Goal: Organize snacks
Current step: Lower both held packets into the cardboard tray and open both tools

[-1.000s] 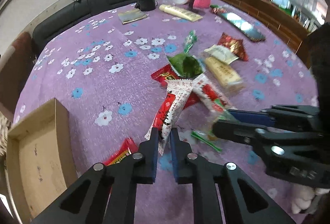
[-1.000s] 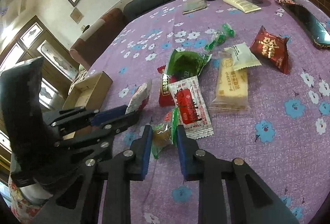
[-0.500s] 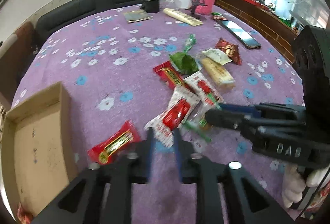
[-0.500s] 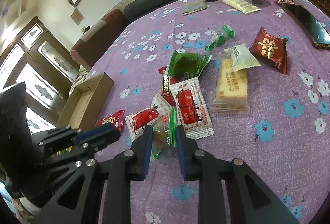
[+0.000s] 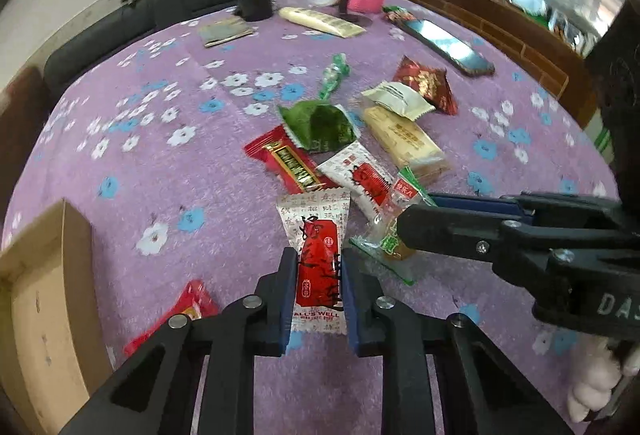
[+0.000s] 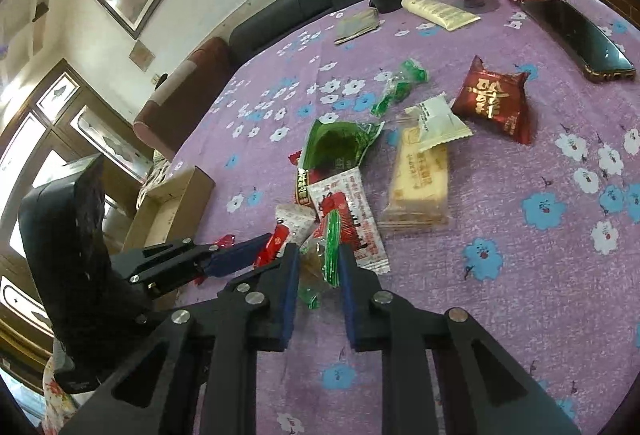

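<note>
Nearest the left wrist camera, the left gripper (image 5: 318,275) has its jaws clamped on a white-and-red snack packet (image 5: 316,235) just above the purple flowered desk (image 5: 160,155). Beside it, the right gripper (image 6: 318,271) has its jaws closing on a clear green-striped snack (image 6: 326,255). Left of both sits an open cardboard box (image 5: 36,315). Farther back, a green wrapper (image 5: 320,125), a pale biscuit bar (image 5: 404,143) and a dark red pouch (image 5: 426,83) lie scattered.

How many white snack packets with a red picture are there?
2. One white packet is held in the left gripper. The other white packet lies just beyond it, next to the red bar packet. More could hide under other snacks.
</note>
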Motion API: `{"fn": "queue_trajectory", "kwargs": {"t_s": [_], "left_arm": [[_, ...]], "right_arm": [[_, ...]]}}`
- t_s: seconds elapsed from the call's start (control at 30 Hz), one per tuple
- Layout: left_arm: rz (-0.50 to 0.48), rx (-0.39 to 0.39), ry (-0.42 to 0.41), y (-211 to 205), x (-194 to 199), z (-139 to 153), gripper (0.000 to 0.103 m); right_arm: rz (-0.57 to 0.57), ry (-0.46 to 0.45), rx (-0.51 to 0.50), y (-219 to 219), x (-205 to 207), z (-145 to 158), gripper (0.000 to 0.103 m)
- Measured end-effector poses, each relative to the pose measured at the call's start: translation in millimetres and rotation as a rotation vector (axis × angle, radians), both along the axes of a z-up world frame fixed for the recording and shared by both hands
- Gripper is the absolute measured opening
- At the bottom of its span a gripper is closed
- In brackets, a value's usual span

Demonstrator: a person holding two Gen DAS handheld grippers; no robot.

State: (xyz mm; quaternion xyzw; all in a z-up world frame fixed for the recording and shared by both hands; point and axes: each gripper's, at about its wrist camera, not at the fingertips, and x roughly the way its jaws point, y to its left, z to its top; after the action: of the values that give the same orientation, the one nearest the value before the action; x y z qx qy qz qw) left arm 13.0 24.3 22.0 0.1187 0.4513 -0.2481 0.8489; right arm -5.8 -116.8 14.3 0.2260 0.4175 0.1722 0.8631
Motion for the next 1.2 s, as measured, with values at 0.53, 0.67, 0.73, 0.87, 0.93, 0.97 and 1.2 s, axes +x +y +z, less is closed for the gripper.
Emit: {"fn": "queue_trajectory", "kwargs": {"t_s": [0.53,0.67,0.73,0.87,0.93,0.97,1.2], "left_arm": [[0.357,-0.186,-0.095,174.5,-44.2,67.6,0.020],[0.475,-0.185,-0.078,219.5,-39.8,58.6,0.021],[0.520,-0.185,-0.056,236.5,-36.2,50.3,0.021],[0.591,-0.146,-0.028,256.7,-31.3,30.8,0.021],[0.610,-0.153,-0.012,265.1,-31.4,24.2,0.021],[0.621,-0.157,-0.006,269.3,-32.3,22.0,0.021],[0.647,-0.178,0.019,284.7,-33.2,13.8,0.022]], "right_arm": [[0.166,-0.076,0.026,57.5,-11.9,40.3,0.019],[0.261,-0.091,-0.003,104.6,-11.8,62.5,0.019],[0.303,-0.089,-0.024,128.3,-9.1,68.1,0.019],[0.371,-0.048,-0.045,176.0,1.4,62.9,0.019],[0.398,-0.012,-0.047,199.8,8.1,55.2,0.019],[0.409,0.005,-0.055,211.8,11.4,50.3,0.019],[0.463,0.080,-0.096,263.1,23.5,22.9,0.019]]}}
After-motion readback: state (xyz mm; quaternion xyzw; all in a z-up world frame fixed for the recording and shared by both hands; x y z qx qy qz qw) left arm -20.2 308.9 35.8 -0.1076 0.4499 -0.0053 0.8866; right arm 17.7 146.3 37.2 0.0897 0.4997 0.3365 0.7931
